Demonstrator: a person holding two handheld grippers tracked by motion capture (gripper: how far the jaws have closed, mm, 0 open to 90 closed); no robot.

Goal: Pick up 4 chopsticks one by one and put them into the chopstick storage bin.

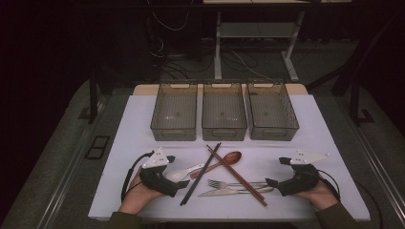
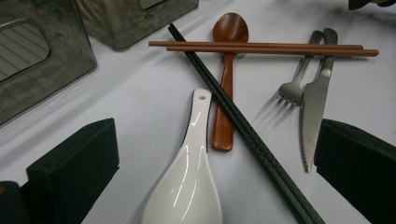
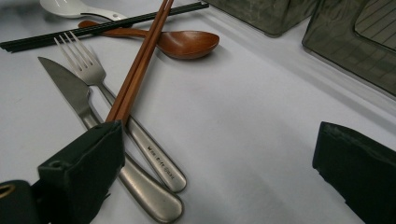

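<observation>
A: Both claws stand with their jaws apart and nothing between the pads. The left gripper sits just at nine o'clock of the white spoon; the right gripper sits at three o'clock of the pile, beside the handles of the fork and knife.

B: And the cutlery itself?

A: All heaped at the near middle of the table, at six o'clock of the three bins. The black chopsticks lie across the wooden spoon and against the white spoon's handle. The brown chopsticks lie over the fork and wooden spoon.

B: So what could go wrong?

A: Lifting anything underneath would likely drag what rests on it. Pulling the fork or knife could roll the brown chopsticks toward the table's near edge. The white spoon looks glossy, so the pads might slip. The knife and fork handles touch, so a grab could catch both.

B: Any writing?

A: A small stamp on the fork's handle, too fine to read.
</observation>
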